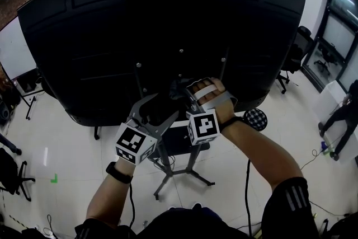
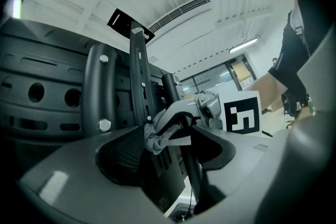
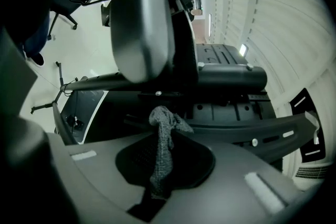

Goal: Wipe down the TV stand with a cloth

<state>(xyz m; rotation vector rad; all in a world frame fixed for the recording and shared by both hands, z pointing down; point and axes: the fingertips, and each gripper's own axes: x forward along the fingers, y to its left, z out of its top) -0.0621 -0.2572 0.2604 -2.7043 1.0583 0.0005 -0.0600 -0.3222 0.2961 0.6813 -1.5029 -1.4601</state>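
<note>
The right gripper (image 3: 163,165) is clamped on a grey cloth (image 3: 160,144). The cloth is bunched against the dark mounting frame (image 3: 226,78) of the TV stand (image 1: 178,168), behind the TV (image 1: 162,25). The left gripper (image 1: 150,112) has its jaws spread and holds nothing; a stand upright (image 2: 139,81) lies in line with the gap. Both forearms reach forward, side by side. An office chair (image 1: 299,50) stands well apart.

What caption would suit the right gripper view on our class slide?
Right gripper pinching a grey cloth in front of the black bars of the TV stand.
</note>
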